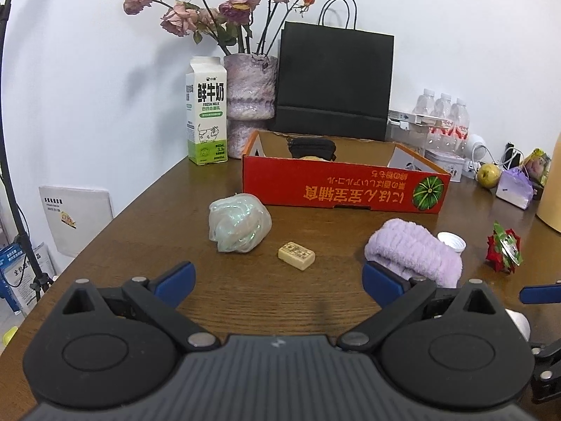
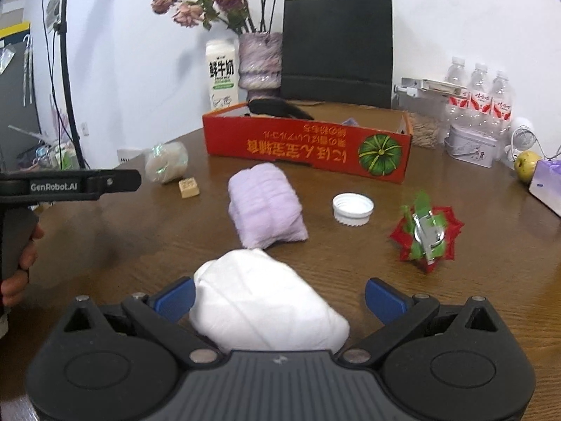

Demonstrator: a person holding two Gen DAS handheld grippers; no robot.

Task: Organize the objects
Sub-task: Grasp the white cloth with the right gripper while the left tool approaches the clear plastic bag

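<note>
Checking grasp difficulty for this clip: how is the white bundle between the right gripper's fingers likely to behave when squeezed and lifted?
The white bundle looks like soft, wrinkled fabric or paper, so it will probably compress rather than resist. It seems light for its bulk and unlikely to roll, lying slumped on the table. The right gripper is open around it; loose folds might sag or slip out when lifted.

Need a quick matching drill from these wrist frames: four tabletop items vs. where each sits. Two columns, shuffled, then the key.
Items
1. white ribbed plastic cap
2. black zip pouch
3. white soft bundle
4. small tan rectangular block

Places
A. inside the red cardboard box
B. between the open right gripper fingers
C. beside the iridescent crumpled bag
D. right of the lilac fuzzy cloth roll

Pairs: 1-D, 2-A, 3-B, 4-C
</note>
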